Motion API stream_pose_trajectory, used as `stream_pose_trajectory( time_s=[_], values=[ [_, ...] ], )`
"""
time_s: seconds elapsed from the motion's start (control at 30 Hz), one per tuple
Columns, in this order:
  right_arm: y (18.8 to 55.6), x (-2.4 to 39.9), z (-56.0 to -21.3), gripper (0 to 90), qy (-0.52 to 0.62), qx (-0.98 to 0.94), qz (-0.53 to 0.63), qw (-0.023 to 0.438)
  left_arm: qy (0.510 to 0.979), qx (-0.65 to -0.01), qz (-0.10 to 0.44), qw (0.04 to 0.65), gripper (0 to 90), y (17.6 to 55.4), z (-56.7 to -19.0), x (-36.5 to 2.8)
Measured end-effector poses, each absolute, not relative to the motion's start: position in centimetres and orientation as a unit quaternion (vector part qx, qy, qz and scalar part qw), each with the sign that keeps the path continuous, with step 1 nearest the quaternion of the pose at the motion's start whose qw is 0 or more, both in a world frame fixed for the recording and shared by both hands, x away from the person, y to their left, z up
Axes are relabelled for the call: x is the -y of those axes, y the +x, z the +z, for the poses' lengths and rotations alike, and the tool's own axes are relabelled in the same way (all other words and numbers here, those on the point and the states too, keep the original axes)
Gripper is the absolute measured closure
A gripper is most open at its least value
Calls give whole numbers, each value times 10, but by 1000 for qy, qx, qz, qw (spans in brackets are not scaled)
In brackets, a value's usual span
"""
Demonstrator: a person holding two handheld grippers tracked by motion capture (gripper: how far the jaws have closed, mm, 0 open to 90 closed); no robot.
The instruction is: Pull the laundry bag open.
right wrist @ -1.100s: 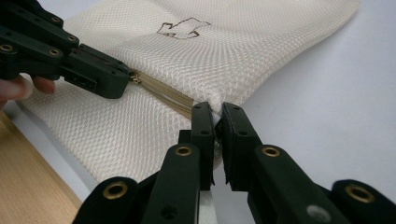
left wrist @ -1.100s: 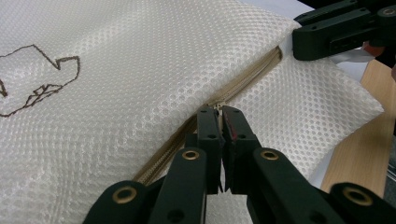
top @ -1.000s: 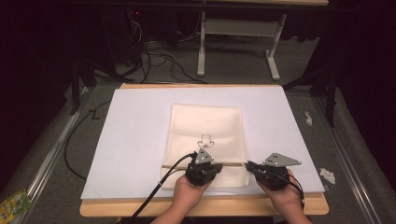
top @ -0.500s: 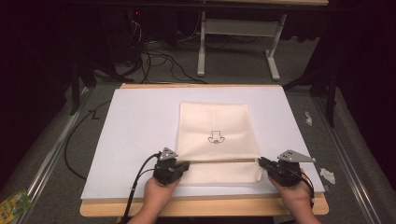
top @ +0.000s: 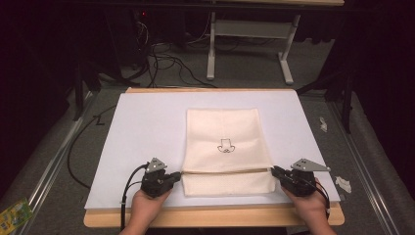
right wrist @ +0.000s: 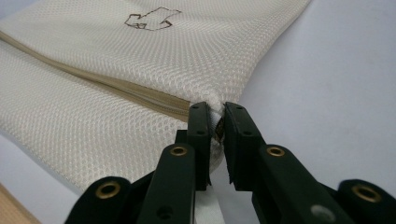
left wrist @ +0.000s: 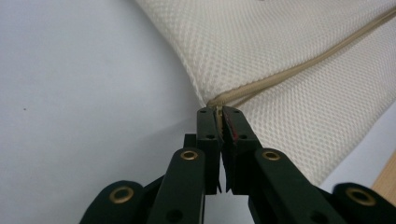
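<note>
The left gripper [top: 172,177] and right gripper [top: 278,173] each had jaws clamped on the cream mesh bag [top: 226,142] — at opposite zipper [left wrist: 299,67] ends — on the tabletop [top: 147,122].

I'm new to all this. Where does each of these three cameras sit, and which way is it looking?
High view: above the person's side, looking forward and down at the table; both hands and forearms enter from below.
Left gripper view: rides the left gripper, facing the mesh bag; black jaws show.
Right gripper view: rides the right gripper, facing the bag's other end; black jaws show.
All share the bag and its zipper.
</note>
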State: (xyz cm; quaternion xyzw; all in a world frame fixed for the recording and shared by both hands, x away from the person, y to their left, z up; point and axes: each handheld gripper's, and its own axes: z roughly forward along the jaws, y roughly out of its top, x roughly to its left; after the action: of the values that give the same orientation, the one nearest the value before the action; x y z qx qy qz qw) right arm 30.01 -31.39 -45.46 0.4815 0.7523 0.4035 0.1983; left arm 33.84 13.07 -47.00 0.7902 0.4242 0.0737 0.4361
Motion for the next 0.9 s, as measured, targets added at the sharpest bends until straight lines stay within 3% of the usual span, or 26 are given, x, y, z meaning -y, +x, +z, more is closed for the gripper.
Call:
stream_pose_trajectory(
  time_s=[0.27,0.33,0.43,0.53,0.7,0.9],
  values=[
    [298,331,-449,570,472,-736,434,216,776,-415,151,451,436,338,-457,-148],
    [299,342,-448,493,474,-728,435,238,776,-412,165,448,353,341,-454,-159],
    [298,365,-447,326,481,-708,431,286,781,-416,201,420,145,350,-449,-184],
    [296,384,-446,156,511,-681,422,312,776,-447,215,388,70,354,-452,-217],
    [294,399,-448,146,544,-660,424,299,747,-469,210,421,29,344,-446,-233],
    [298,386,-447,144,527,-676,418,302,762,-443,215,420,2,342,-444,-218]
  ],
)
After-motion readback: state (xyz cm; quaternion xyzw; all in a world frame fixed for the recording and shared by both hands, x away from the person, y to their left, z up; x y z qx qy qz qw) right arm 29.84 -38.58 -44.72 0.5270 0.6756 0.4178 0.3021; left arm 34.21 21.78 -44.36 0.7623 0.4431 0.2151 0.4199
